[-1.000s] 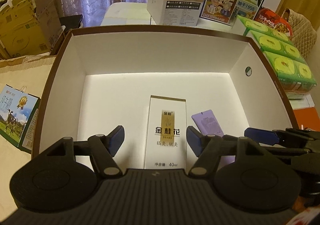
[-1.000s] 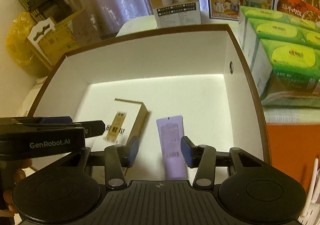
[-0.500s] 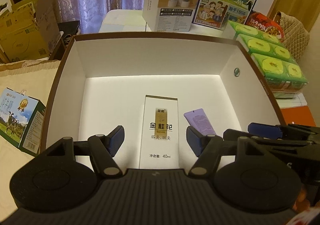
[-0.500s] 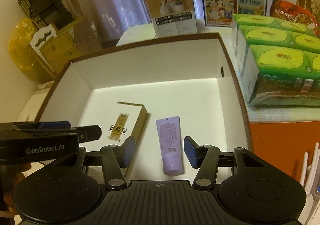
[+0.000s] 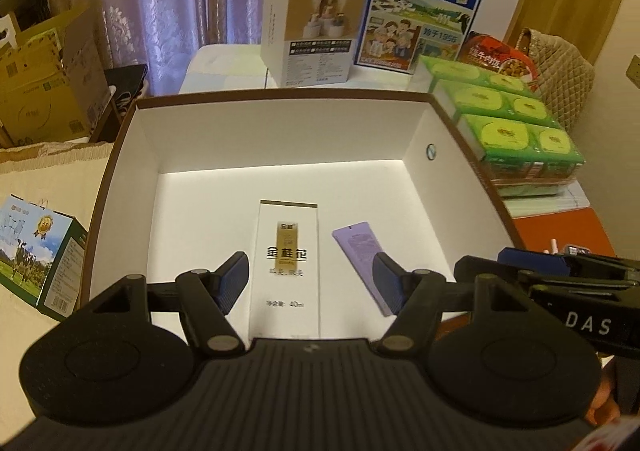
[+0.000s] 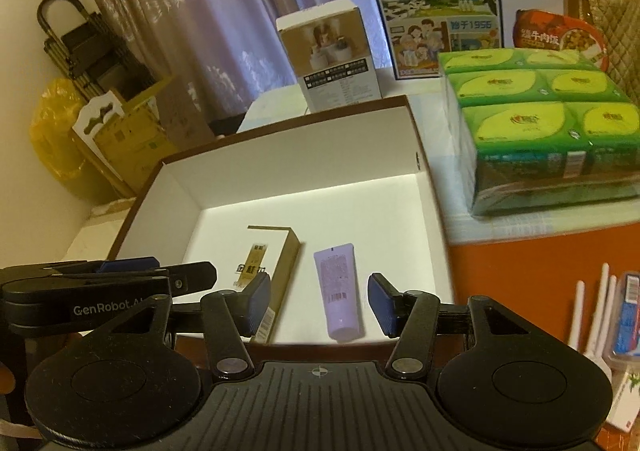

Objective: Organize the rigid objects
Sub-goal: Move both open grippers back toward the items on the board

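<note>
A large brown box with a white inside (image 5: 280,131) holds a white and gold carton (image 5: 288,263) lying flat and a lilac tube (image 5: 360,251) to its right. My left gripper (image 5: 310,263) hovers open above the carton's near end, touching nothing. My right gripper (image 6: 319,291) is open over the box's near rim, and the tube (image 6: 338,283) lies loose on the floor below its fingers, beside the carton (image 6: 264,263). Each gripper shows from the side in the other's view, the right gripper (image 5: 504,265) and the left gripper (image 6: 160,271).
Green tissue packs (image 6: 548,139) are stacked right of the box. Behind it stand a white product box (image 5: 312,39) and a blue milk carton (image 5: 424,7). A milk gift box (image 5: 36,251) lies left. White utensils (image 6: 592,311) rest on the orange surface (image 6: 520,283).
Both grippers have drawn back and risen, so the box looks smaller and farther. The right jaws have widened a little. The carton and tube lie where they were.
</note>
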{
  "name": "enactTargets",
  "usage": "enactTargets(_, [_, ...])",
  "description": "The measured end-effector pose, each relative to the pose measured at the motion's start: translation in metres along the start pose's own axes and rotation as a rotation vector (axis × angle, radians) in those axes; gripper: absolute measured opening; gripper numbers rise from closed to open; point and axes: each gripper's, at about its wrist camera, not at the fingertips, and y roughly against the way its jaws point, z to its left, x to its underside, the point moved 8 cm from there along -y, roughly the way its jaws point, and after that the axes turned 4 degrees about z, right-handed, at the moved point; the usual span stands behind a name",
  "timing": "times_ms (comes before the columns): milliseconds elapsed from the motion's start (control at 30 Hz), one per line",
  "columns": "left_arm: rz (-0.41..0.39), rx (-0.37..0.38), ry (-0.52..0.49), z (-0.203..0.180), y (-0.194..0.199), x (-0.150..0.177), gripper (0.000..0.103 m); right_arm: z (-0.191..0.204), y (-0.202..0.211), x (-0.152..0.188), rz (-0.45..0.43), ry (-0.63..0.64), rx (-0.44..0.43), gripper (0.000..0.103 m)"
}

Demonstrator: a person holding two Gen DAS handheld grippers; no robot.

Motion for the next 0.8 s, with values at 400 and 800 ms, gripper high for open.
enactTargets(400, [-0.041,0.011,-0.007,-0.047,0.04,0.029,0.065,-0.019,0.052,0.031,-0.009,0.047,-0.036,0.051])
enactTargets(800, [-0.017,0.063,-0.035,-0.12,0.053,0.072,0.065,-0.065,0.105,0.076,0.009,0.121,-0.041,0.052])
